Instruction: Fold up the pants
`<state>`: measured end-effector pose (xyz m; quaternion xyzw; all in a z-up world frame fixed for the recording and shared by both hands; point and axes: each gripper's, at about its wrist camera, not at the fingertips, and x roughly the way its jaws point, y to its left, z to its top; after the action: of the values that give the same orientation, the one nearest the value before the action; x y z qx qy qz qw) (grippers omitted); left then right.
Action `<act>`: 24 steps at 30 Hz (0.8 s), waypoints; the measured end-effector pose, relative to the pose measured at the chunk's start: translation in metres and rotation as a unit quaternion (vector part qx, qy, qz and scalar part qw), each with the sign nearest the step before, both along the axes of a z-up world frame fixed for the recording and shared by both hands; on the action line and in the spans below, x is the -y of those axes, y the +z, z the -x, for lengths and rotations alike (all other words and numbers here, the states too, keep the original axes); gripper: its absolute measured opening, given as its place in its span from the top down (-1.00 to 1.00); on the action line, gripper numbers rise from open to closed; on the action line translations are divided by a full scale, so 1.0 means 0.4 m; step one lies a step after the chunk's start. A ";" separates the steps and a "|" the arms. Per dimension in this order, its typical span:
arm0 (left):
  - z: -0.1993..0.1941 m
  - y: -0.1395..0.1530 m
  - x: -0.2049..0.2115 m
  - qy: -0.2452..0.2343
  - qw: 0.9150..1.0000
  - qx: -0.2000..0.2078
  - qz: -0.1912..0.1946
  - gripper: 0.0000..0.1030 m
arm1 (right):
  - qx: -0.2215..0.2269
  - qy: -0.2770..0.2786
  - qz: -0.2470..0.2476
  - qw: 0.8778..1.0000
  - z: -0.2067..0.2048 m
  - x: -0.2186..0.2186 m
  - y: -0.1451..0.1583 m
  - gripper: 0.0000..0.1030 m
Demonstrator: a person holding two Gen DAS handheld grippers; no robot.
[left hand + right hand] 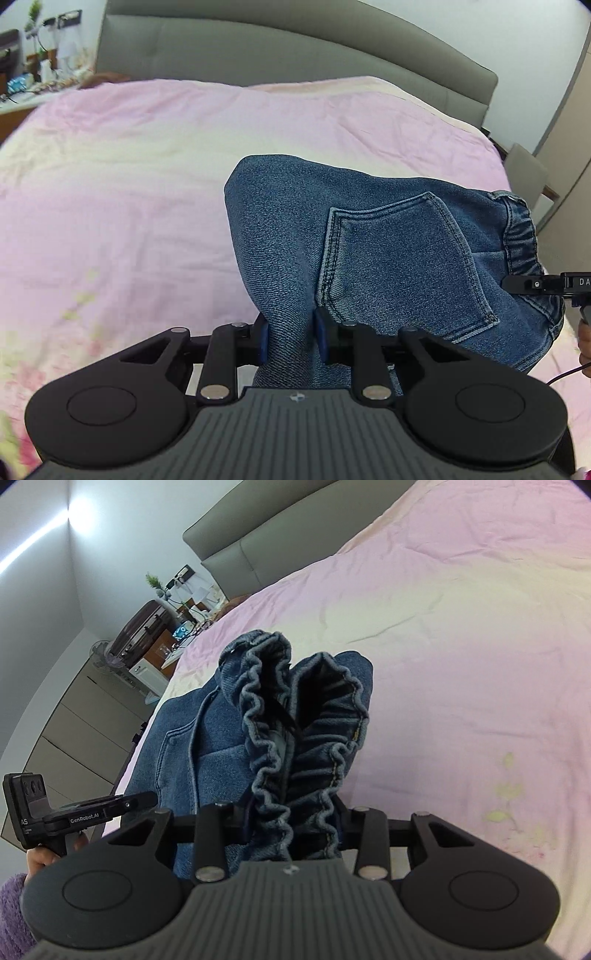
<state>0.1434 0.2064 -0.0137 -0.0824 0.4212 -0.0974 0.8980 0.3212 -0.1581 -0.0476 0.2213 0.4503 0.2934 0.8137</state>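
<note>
I see the bed (147, 177) filling most of both views, covered in a pink and cream sheet with a faint floral print, and a grey padded headboard (295, 48) behind it. Over the bed hang the pants (388, 258), blue denim bunched up between my two tools, with a back pocket (402, 258) facing the left camera and the elastic waistband (295, 738) ruffled toward the right camera. My left hand-held gripper (290, 338) is clamped on a fold of the denim beside the pocket, the cloth squeezed between its blue pads (263, 338). My right hand-held gripper (290, 825) is pinching the gathered waistband, its fingers mostly hidden behind the ruffles. At the far left of the left view a cluttered side table (22, 92) stands by the bed.
</note>
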 end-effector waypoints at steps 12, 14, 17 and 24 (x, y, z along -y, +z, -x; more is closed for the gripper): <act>-0.061 0.017 -0.265 0.036 0.997 -0.002 -0.065 0.48 | -0.006 0.039 -0.047 0.998 -0.067 -0.390 -0.063 0.33; -0.087 -0.005 -0.299 0.042 0.997 -0.007 -0.066 0.48 | -0.011 0.041 -0.052 0.998 -0.085 -0.444 -0.092 0.33; -0.123 -0.049 -0.352 0.047 0.996 -0.015 -0.068 0.48 | -0.021 0.043 -0.051 0.998 -0.110 -0.507 -0.141 0.33; -0.187 -0.188 -0.409 0.045 0.997 -0.035 -0.052 0.48 | -0.039 0.042 -0.033 0.998 -0.182 -0.569 -0.268 0.33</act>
<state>0.2181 0.3701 -0.0890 -0.0578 0.4530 -0.0320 0.8890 0.3941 0.0694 -0.1548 0.2397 0.4806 0.3333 0.7749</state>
